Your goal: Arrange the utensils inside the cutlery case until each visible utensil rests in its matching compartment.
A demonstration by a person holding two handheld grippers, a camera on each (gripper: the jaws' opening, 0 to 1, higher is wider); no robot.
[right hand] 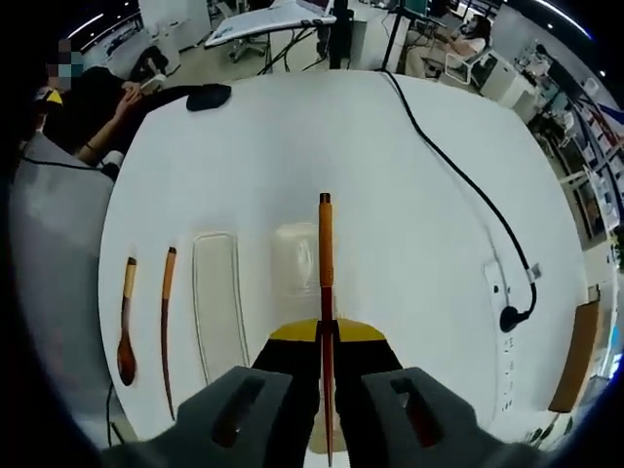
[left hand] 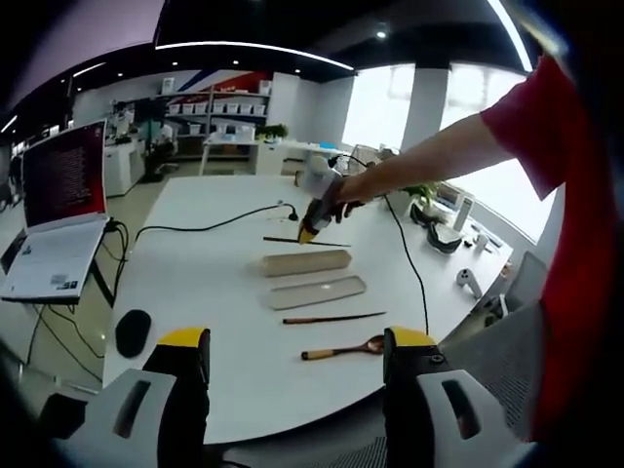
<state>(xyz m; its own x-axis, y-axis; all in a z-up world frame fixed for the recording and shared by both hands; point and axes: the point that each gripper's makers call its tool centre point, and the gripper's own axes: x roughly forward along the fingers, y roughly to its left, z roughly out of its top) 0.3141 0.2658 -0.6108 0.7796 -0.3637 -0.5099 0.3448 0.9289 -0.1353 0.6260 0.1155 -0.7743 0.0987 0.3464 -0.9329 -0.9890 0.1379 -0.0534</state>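
A beige cutlery case [left hand: 307, 261] lies open on the white table [left hand: 195, 292], with its flat lid [left hand: 317, 292] just in front of it. A dark chopstick [left hand: 333, 318] and a wooden spoon [left hand: 343, 348] lie nearer still. My left gripper [left hand: 297, 341] is open, low over the table's near edge, with nothing in it. My right gripper [left hand: 310, 232] reaches to the far side of the case. In the right gripper view, the right gripper [right hand: 327, 327] is shut on a second chopstick [right hand: 325, 244] that points out over the case [right hand: 292, 258]. To the left lie the lid [right hand: 216, 302], the other chopstick [right hand: 166, 322] and the spoon [right hand: 126, 331].
A laptop [left hand: 63, 210] stands at the table's left edge, with a black mouse [left hand: 133, 331] near the front. A black cable [left hand: 210, 226] crosses the far side, and another cable [right hand: 468, 185] runs along the right. A person's arm in a red sleeve [left hand: 526, 127] stretches over the table.
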